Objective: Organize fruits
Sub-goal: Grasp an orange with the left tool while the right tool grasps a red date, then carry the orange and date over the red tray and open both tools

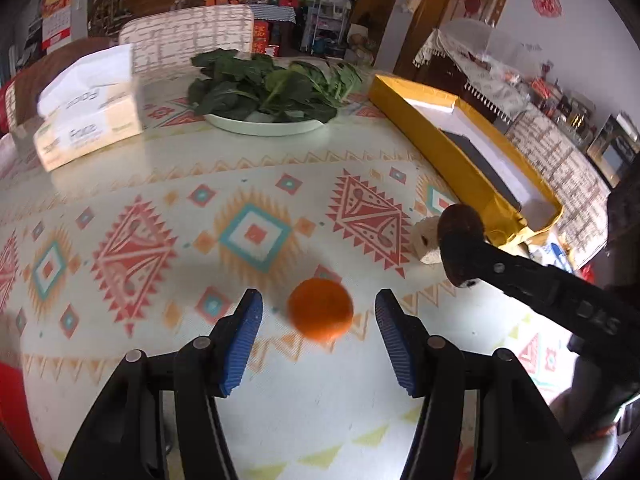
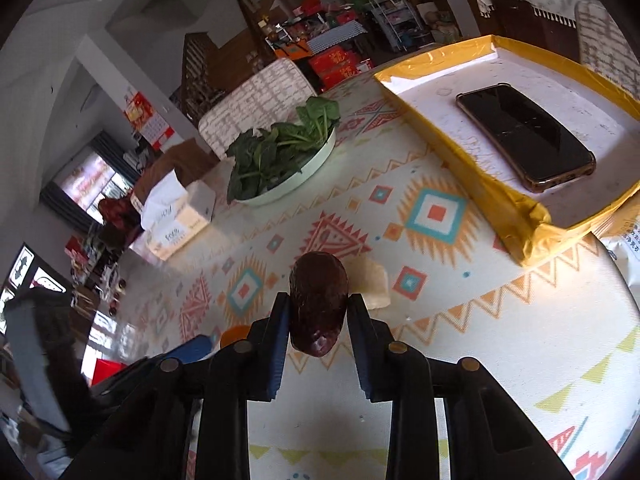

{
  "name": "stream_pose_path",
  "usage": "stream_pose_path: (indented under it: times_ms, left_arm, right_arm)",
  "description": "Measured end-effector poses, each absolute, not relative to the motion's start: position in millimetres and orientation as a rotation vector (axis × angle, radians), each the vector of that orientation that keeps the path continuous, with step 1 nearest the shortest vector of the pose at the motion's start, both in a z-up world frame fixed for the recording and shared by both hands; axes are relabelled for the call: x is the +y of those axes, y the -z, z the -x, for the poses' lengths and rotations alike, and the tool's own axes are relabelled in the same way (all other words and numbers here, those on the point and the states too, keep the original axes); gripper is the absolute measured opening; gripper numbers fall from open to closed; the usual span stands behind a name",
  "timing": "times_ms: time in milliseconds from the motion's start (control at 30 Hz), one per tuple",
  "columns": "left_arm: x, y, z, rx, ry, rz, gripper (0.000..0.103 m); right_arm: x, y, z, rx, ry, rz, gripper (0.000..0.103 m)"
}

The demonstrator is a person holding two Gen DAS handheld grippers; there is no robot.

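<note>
An orange tangerine [image 1: 321, 309] lies on the patterned tablecloth, just ahead of and between the blue pads of my open left gripper [image 1: 319, 320]; the pads do not touch it. My right gripper [image 2: 319, 312] is shut on a dark brown-red oblong fruit [image 2: 318, 300] and holds it above the table. That fruit [image 1: 460, 226] and the right gripper's arm also show at the right in the left wrist view. A sliver of the tangerine [image 2: 234, 334] and a left gripper pad [image 2: 196, 349] show low left in the right wrist view.
A pale cut piece with holes [image 1: 427, 242] lies on the cloth by the held fruit, also in the right wrist view [image 2: 376, 284]. A plate of leafy greens [image 1: 268, 88] and tissue packs [image 1: 86, 120] stand farther back. A yellow-edged tray [image 2: 516, 216] holding a phone [image 2: 528, 136] sits right.
</note>
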State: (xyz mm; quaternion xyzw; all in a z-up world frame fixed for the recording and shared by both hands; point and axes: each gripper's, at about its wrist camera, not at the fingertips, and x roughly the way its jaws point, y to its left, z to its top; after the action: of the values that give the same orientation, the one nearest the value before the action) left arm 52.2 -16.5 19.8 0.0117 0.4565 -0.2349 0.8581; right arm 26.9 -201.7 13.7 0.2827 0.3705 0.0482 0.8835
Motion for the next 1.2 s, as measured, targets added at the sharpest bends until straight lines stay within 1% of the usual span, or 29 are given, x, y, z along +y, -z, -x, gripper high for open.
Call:
stream_pose_path:
  times_ms: [33,100,133,333,500,700,800,933,1000,1100,1200]
  left_arm:
    - [-21.4,-16.4,-54.0,0.967,0.495,-0.039,0.046]
    - [-25.9,-14.2,-52.5,0.961,0.482,-0.071,0.035]
    - [-28.0,-14.2,-51.6,0.957,0.476,-0.088,0.033]
    - [-10.7,-23.4,-36.6,0.934,0.466,-0.044,0.032]
    - [39.6,-51.7,-8.8,0.886,0.447,0.073,0.032]
    - [153.5,-91.3,42.8,0.795,0.326,0.23,0.033]
    - [213.2,-100.1,68.9,0.748,0.224,0.291,0.033]
    - [295.6,-96.3,99.3,0.699,0.06,0.396,0.033]
    - [322.1,-90.4,108.9,0.692,-0.011,0.422,0.033]
    - [349.9,-75.5,118.2,0.701,-0.063,0.451,0.033]
    - [355.2,-64.7,116.9,0.714,-0.096,0.422,0.033]
  right_arm:
    - [-202.9,-13.4,-27.1,0.771,-0.101,-0.593,0.032]
    - [-203.9,-13.3,-27.0,0.77,-0.103,-0.597,0.032]
    - [-203.9,-13.5,-27.0,0.769,-0.103,-0.595,0.032]
    - [-202.1,-16.8,-25.6,0.748,-0.101,-0.579,0.032]
    - [-195.5,-21.8,-23.4,0.724,-0.126,-0.557,0.032]
    - [-166.5,-37.5,-13.2,0.693,-0.181,-0.507,0.032]
    - [-139.8,-47.9,-1.7,0.699,-0.253,-0.5,0.032]
    - [-95.2,-61.3,3.8,0.725,-0.365,-0.486,0.032]
    - [-65.8,-66.0,4.7,0.746,-0.425,-0.468,0.032]
    - [-18.1,-67.4,4.9,0.786,-0.505,-0.422,0.032]
    - [29.4,-63.8,5.6,0.823,-0.564,-0.364,0.032]
